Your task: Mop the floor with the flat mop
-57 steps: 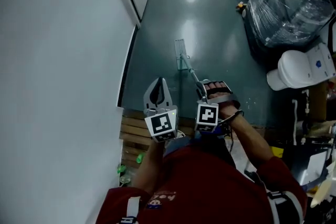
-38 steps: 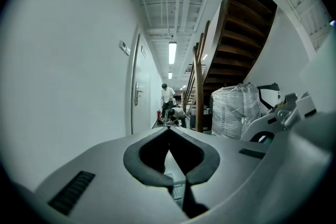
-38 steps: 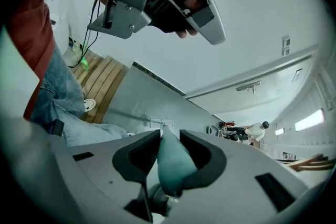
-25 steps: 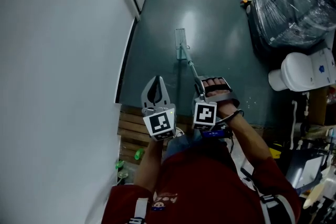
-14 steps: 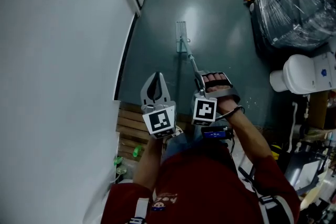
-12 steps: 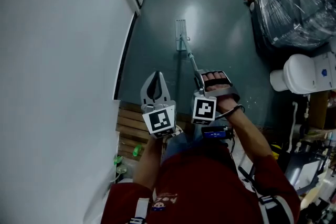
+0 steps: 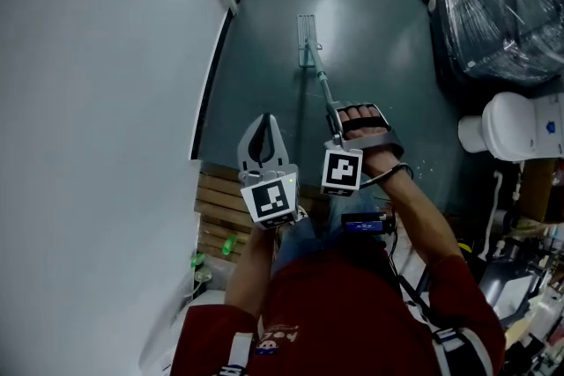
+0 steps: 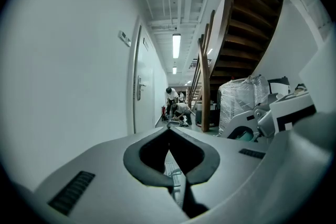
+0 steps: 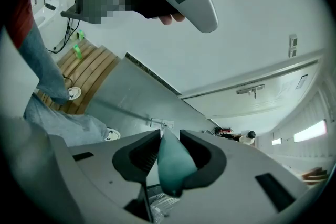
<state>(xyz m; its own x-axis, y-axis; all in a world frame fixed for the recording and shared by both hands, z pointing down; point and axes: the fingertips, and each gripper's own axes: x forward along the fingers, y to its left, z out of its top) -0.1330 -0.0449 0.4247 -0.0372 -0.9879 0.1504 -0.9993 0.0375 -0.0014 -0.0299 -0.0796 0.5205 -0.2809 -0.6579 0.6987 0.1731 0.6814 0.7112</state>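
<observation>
**Flat mop reaching out over the floor, one claw doing the holding**

Beside the plain white wall [image 7: 88, 101], the left claw [image 7: 267, 121] is hovering with its jaws pressed together on nothing, just beside the mop's pole. The pale flat mop [image 7: 306, 29] is resting its narrow head on the glossy dark green floor [image 7: 370, 22], well ahead of the person. Its thin metal pole [image 7: 322, 84] is slanting back to the right claw [image 7: 335, 136], which is pinching the teal grip [image 9: 170, 165] at the pole's end. The mop is looking light and stiff, though the head is probably swivelling at its joint, which is showing too small to read. A second hold lower on the pole would likely be steadying it.
</observation>
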